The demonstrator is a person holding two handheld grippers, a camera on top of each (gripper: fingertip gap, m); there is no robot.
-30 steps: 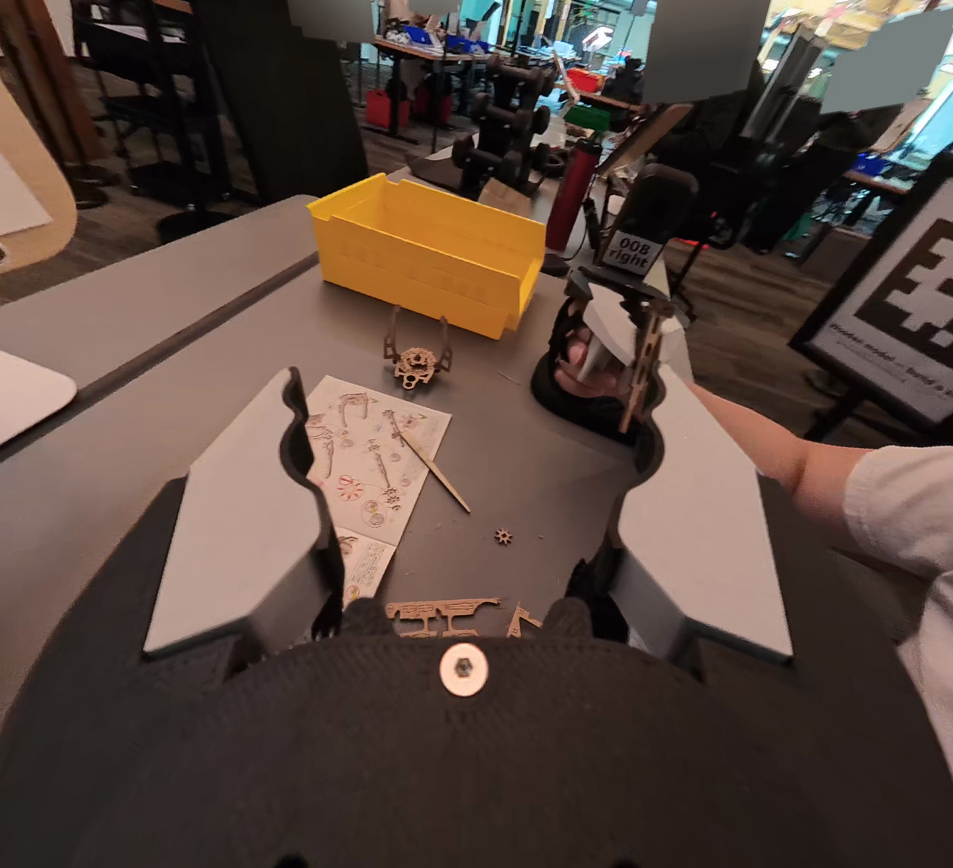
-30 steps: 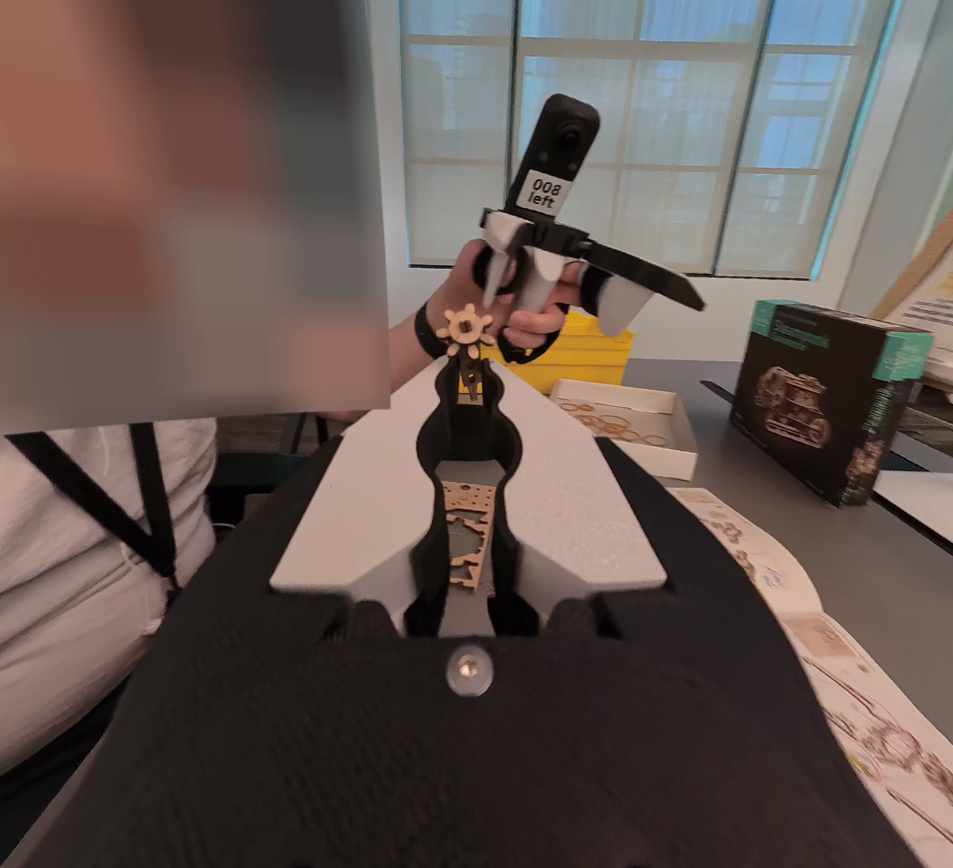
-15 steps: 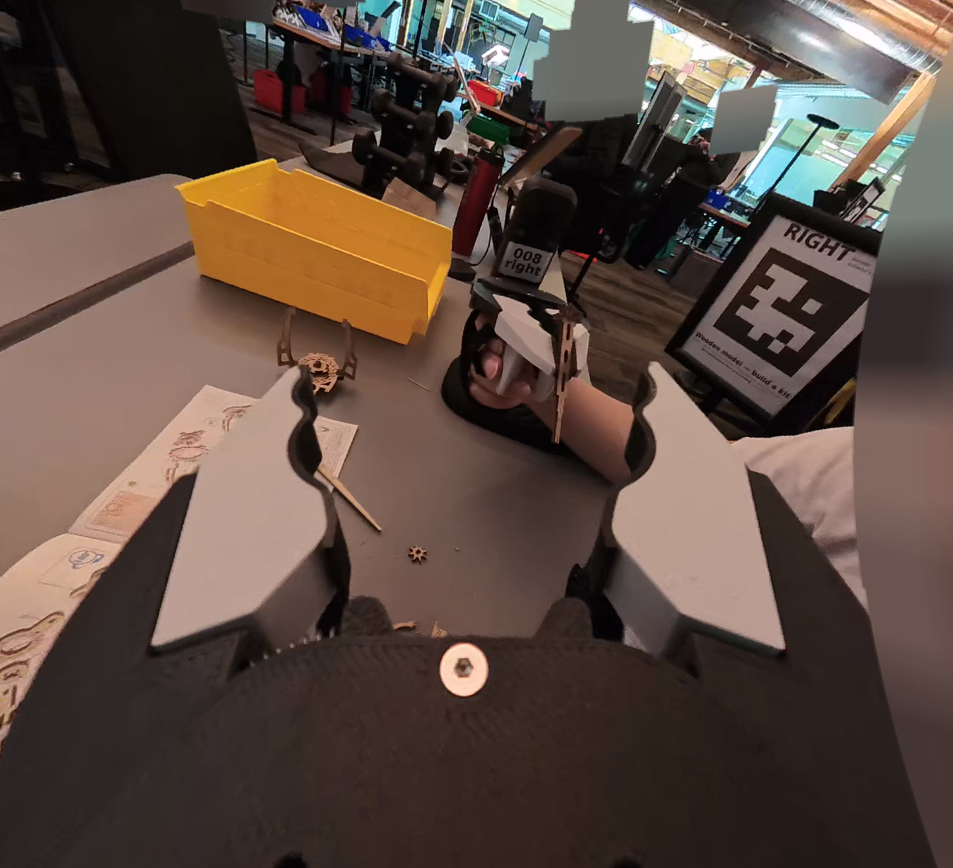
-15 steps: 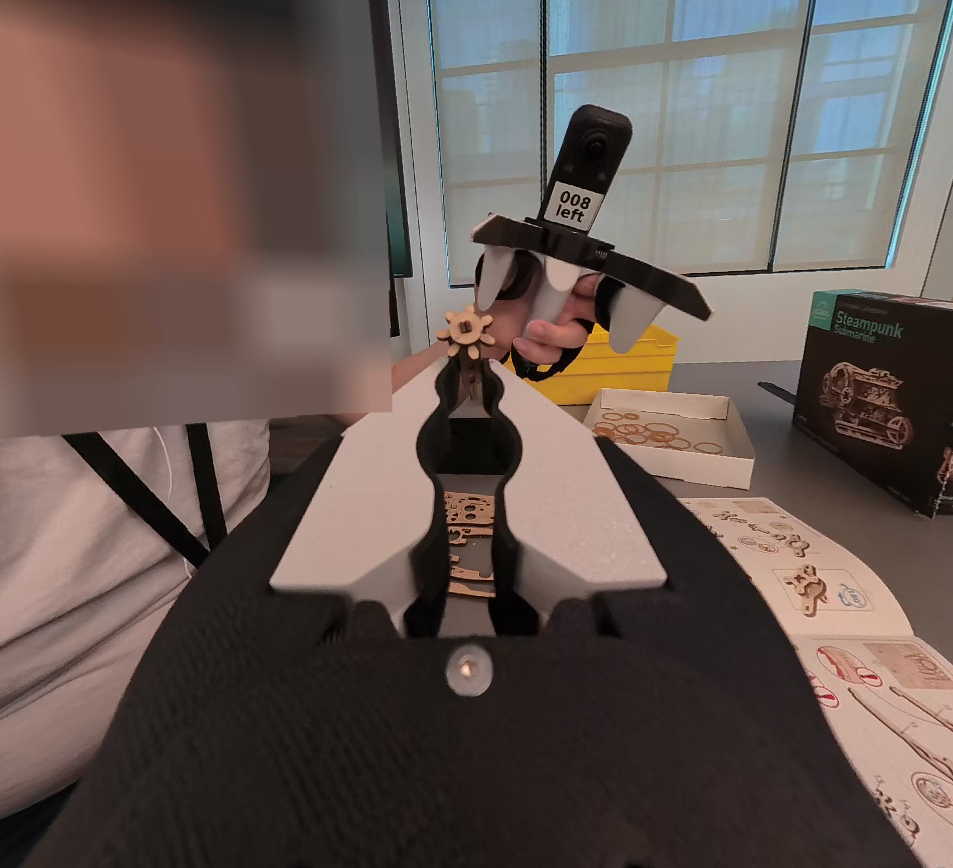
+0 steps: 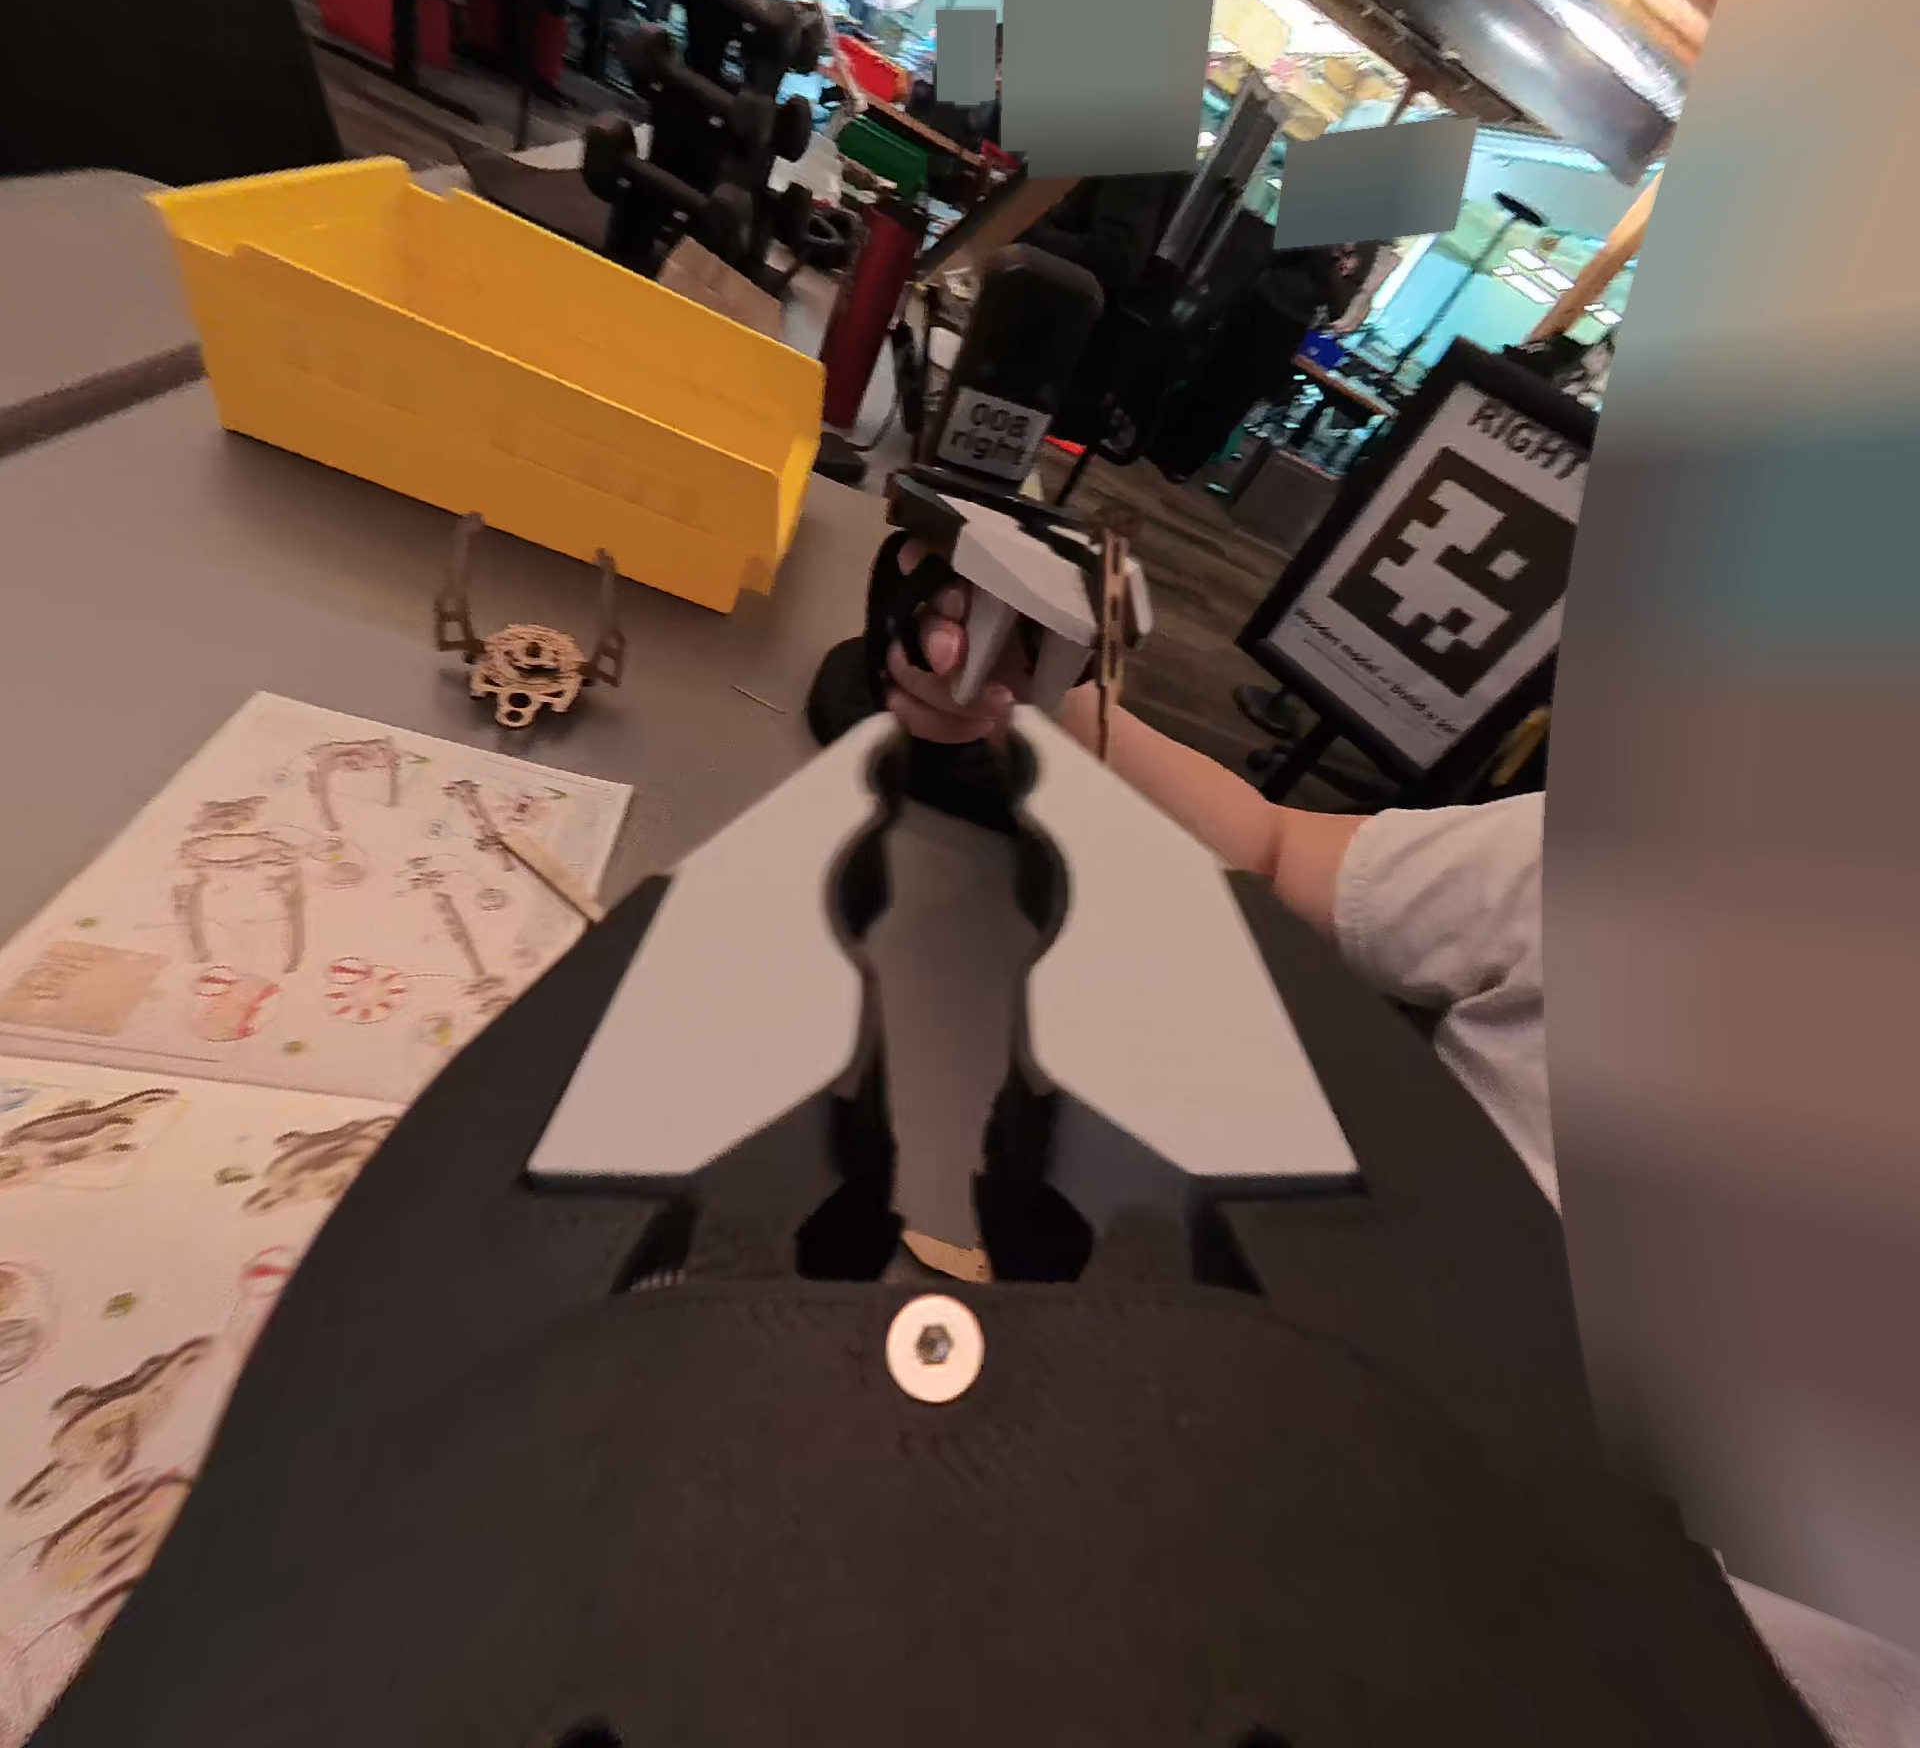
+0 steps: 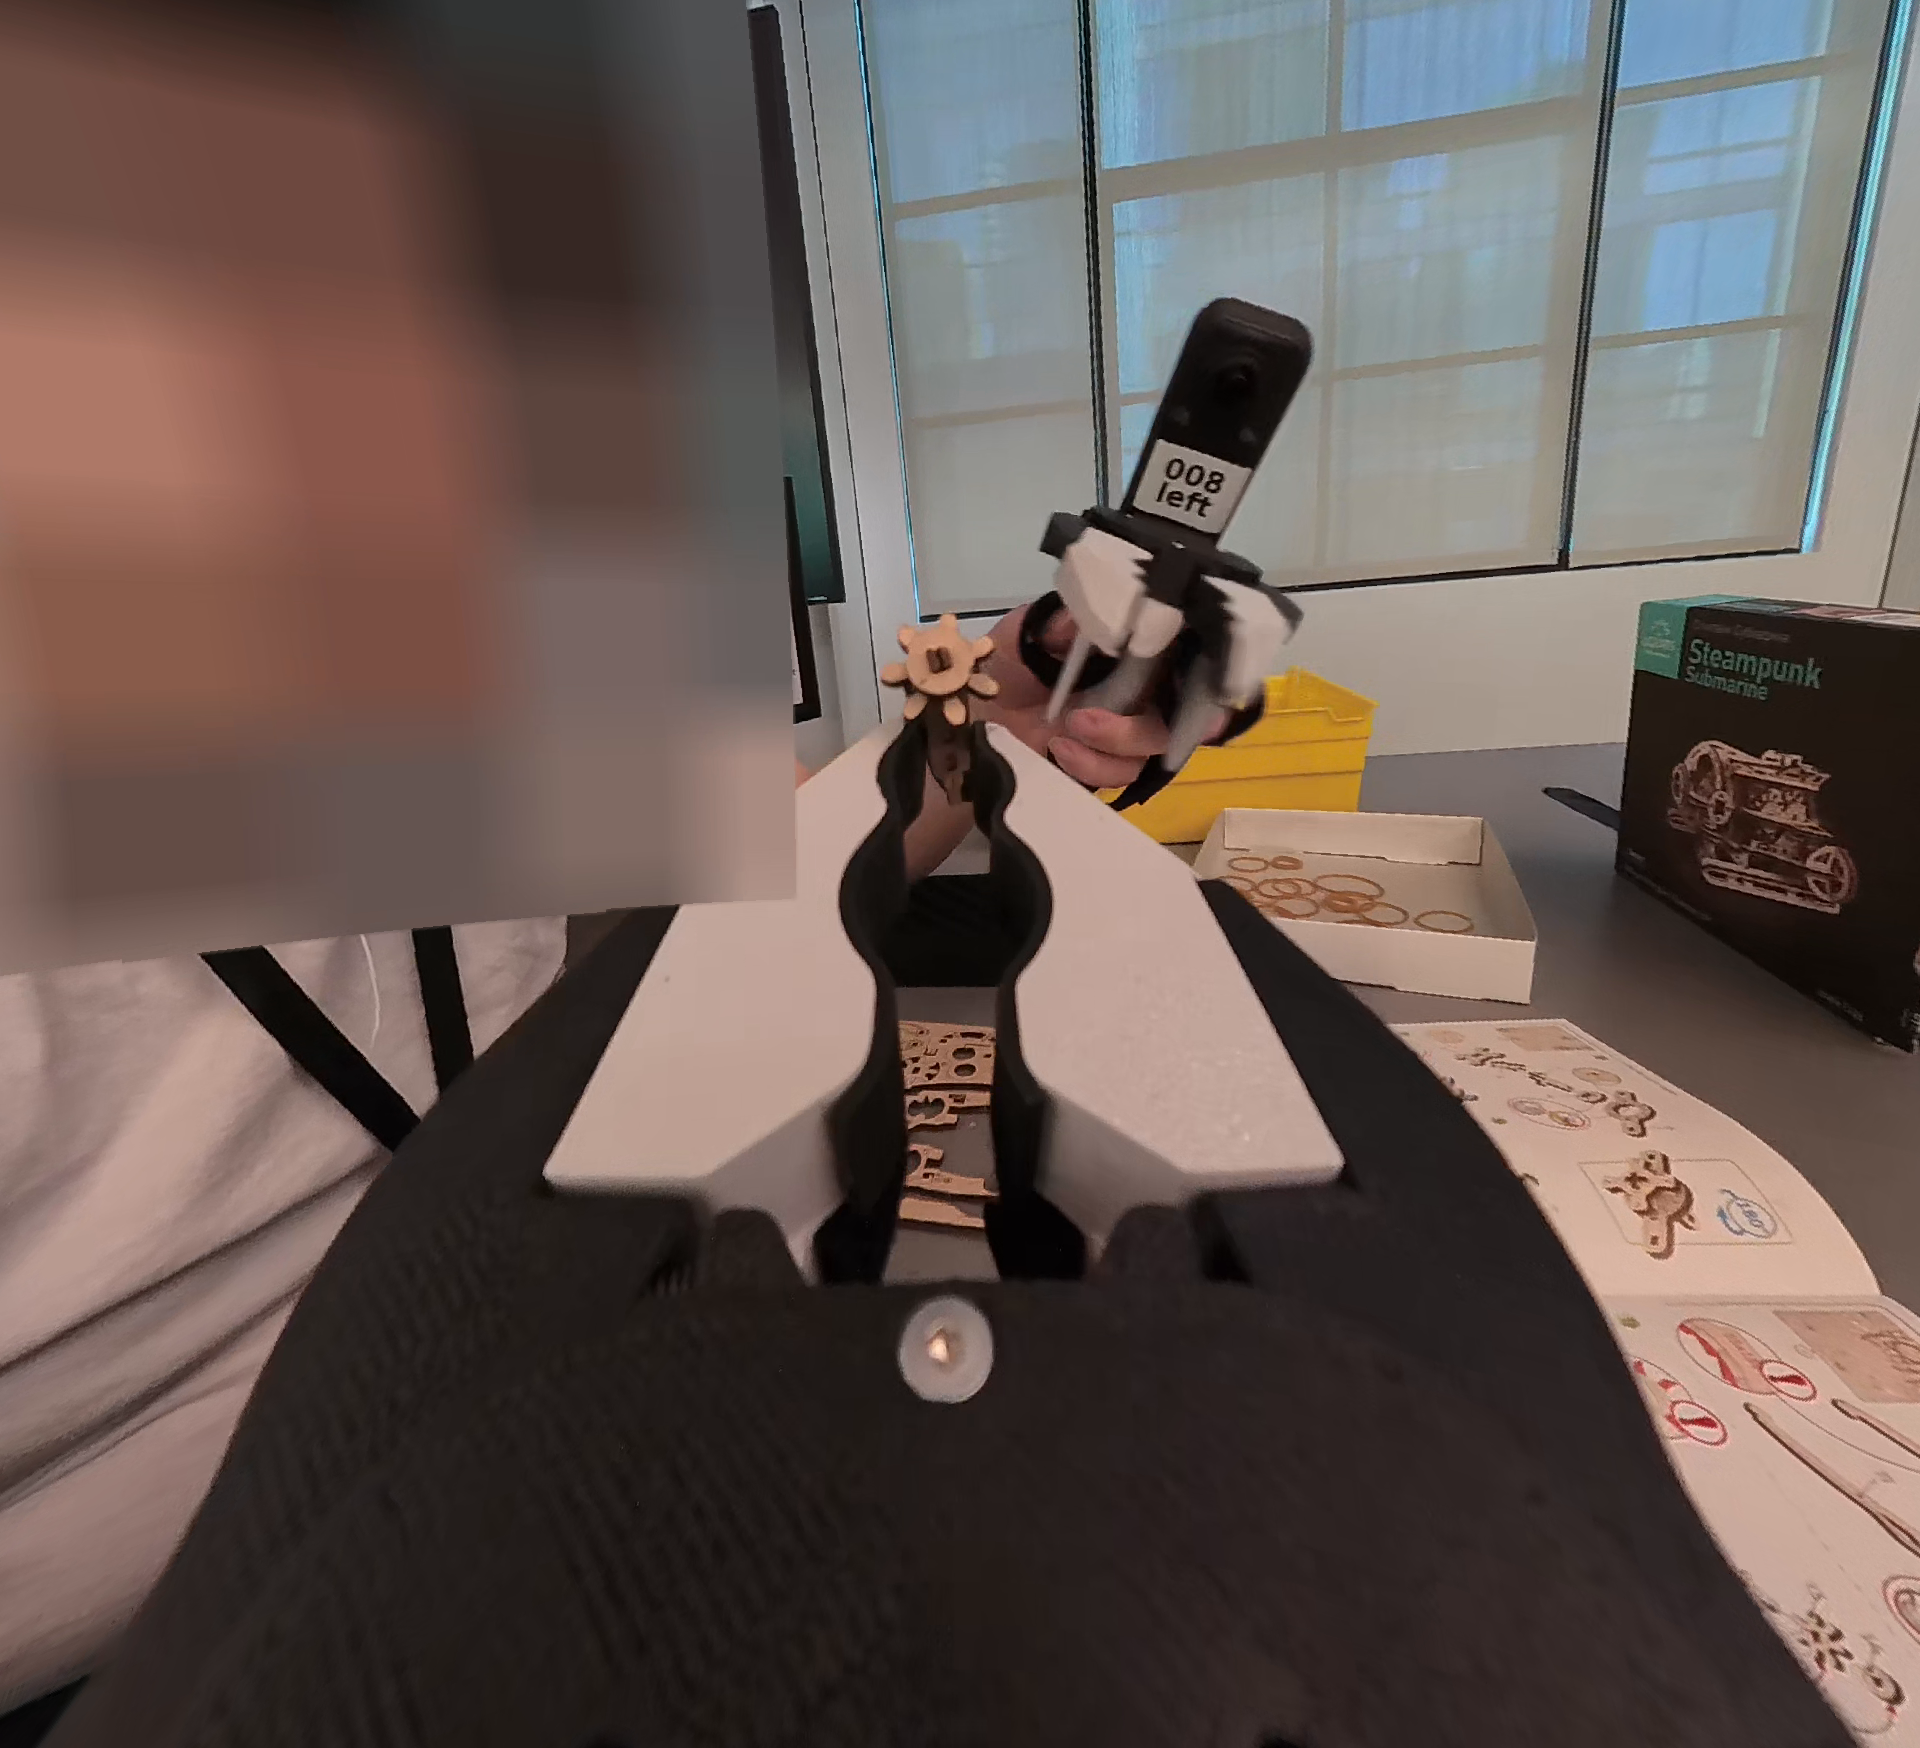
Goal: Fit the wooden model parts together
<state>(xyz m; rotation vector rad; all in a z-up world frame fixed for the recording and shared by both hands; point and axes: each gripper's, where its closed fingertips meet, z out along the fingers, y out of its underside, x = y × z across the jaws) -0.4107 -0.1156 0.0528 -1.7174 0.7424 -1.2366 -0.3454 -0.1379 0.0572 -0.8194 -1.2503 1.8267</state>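
One held part: a thin wooden strip (image 6: 948,763) topped by a small toothed wheel (image 6: 938,682) is raised above the bench (image 6: 1558,784), pinched at your right gripper's tip.
Right gripper (image 6: 940,748): it is closed on the strip, and the wheel end stands clear above the fingertips.
Long axis: the strip stands roughly upright in the left wrist view, edge-on to your left gripper and with its wheel end on top.
Left gripper (image 5: 953,748): it is empty. Its jaws stand close together with a narrow gap between them, though this view is blurred.
Key relation: in the right wrist view the left gripper hangs beyond the wheel and off to its right, near but not touching, fingers angled down. I judge that any mating piece has to meet the free wheel end, so the left side must fetch one.
Loose parts (image 6: 945,1127): several flat wooden cut-outs lie on the bench directly below your right gripper.
Sub-assembly (image 5: 530,659): a two-armed wooden piece sits just in front of the yellow bin (image 5: 488,389).
Paper: the instruction sheet (image 5: 312,867) lies near your left gripper, with a wooden stick (image 5: 551,872) on its edge.
Farther off: a white tray (image 6: 1496,955) of rings lies beside the dark kit box (image 6: 1766,815).
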